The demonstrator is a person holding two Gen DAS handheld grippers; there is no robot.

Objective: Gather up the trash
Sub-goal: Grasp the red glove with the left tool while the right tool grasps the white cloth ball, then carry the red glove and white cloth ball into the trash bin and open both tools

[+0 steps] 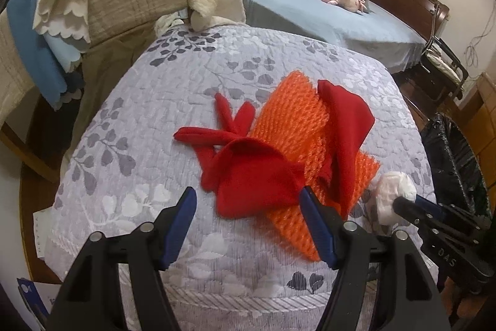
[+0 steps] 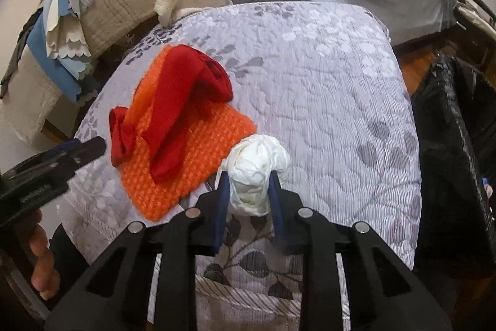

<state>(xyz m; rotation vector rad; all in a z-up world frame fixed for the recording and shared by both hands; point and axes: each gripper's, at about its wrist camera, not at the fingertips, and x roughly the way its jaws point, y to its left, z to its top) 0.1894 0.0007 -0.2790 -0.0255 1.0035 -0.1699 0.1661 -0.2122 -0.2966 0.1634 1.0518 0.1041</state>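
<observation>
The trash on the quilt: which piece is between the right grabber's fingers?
The crumpled white wad. The right gripper pinches it, while the red cloth and orange mesh lie ungripped beside it.

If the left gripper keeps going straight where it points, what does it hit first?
Probably the red cloth: it lies just beyond the open left gripper, between the fingertips, on the orange mesh. Depth is uncertain.
</observation>
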